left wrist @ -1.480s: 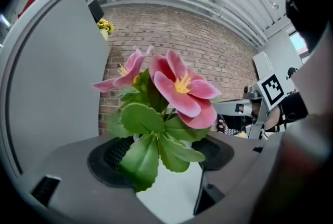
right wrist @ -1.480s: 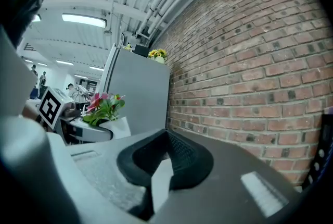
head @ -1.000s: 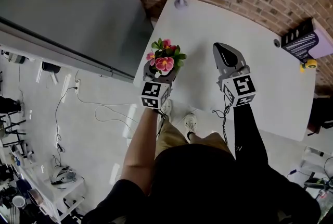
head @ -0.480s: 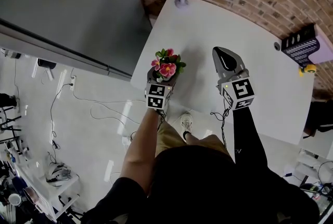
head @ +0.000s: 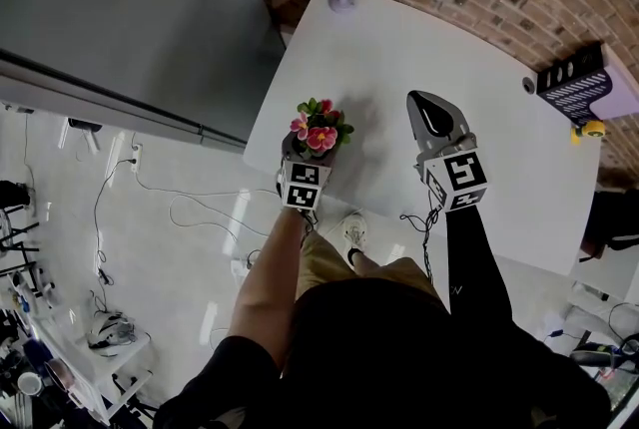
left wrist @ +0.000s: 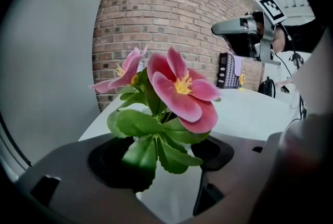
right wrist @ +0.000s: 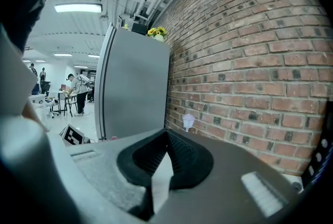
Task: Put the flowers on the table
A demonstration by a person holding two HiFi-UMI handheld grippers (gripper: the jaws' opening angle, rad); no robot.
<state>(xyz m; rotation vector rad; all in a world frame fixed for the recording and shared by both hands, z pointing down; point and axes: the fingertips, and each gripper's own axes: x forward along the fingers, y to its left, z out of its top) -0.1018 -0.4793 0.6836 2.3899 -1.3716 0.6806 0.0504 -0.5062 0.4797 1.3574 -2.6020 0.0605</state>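
The left gripper (head: pixel 312 156) pinches the flowers (head: pixel 319 128) over the table's (head: pixel 449 68) near left corner. Whether their base touches the table is unclear. The left gripper view adds what the head view lacks: pink petals with yellow centres and toothed green leaves filling the gap between the spread jaws, seemingly clamped below. To the right, over the table's near edge, the right gripper (head: pixel 431 108) is pressed together, empty.
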